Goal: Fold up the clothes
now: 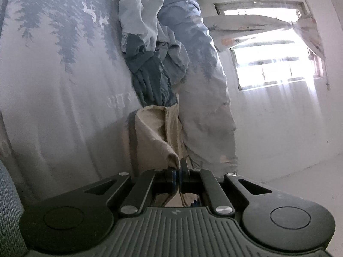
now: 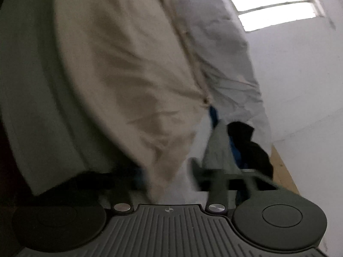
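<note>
Bed (image 1: 53,98), covered in a grey-blue tree-print sheet, is filling the left of the left wrist view. A heap of blue clothes (image 1: 150,42) is lying on it, ahead of the left tool (image 1: 178,174). The beige garment (image 1: 154,132) is stretching from that heap back to the left tool, which is clamping its edge, jaws fully closed. In the blurred right wrist view, the beige cloth is hanging between the right tool (image 2: 167,180) fingers; pad contact unclear.
</note>
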A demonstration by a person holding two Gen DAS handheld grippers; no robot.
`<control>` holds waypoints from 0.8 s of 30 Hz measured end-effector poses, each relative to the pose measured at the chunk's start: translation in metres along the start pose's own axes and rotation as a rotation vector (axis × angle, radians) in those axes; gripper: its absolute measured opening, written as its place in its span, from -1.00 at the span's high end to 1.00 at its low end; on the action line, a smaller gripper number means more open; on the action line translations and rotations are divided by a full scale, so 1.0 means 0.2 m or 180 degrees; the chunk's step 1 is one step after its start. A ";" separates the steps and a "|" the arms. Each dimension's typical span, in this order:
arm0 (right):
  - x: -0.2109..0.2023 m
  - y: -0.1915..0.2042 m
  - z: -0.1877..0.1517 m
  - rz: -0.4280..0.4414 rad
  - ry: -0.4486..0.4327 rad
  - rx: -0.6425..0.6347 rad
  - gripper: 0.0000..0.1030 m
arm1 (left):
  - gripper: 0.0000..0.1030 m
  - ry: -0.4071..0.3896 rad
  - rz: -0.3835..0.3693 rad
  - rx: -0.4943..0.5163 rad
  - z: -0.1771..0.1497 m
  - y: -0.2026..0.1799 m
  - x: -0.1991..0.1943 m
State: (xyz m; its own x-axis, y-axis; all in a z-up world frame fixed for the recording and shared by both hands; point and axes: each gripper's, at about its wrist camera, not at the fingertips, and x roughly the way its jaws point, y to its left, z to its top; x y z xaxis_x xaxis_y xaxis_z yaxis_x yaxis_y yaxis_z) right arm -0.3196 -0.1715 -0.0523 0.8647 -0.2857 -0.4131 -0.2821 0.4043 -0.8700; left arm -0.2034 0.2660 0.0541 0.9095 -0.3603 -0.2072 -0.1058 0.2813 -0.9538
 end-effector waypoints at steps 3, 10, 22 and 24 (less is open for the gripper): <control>-0.01 0.04 -0.03 -0.0062 -0.0065 -0.0189 0.47 | 0.89 0.0009 0.0026 0.0024 0.00 0.00 0.01; -0.05 0.02 0.00 0.0096 -0.0218 -0.0320 0.48 | 0.89 0.0012 0.0101 0.0092 0.00 0.00 -0.02; -0.10 -0.37 0.17 0.0509 -0.0112 -0.0469 0.95 | 0.89 0.0131 0.0076 0.0370 0.03 -0.11 -0.08; -0.15 -0.45 0.19 0.0522 -0.0142 -0.0559 0.95 | 0.89 0.0146 0.0070 0.0406 0.04 -0.14 -0.09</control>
State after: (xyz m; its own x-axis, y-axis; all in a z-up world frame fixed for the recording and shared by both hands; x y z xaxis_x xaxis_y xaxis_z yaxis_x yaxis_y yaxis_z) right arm -0.3051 -0.1670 0.0495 0.8178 -0.1884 -0.5438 -0.4847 0.2838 -0.8273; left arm -0.2141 0.2713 0.0864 0.8879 -0.3924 -0.2402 -0.0709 0.3992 -0.9141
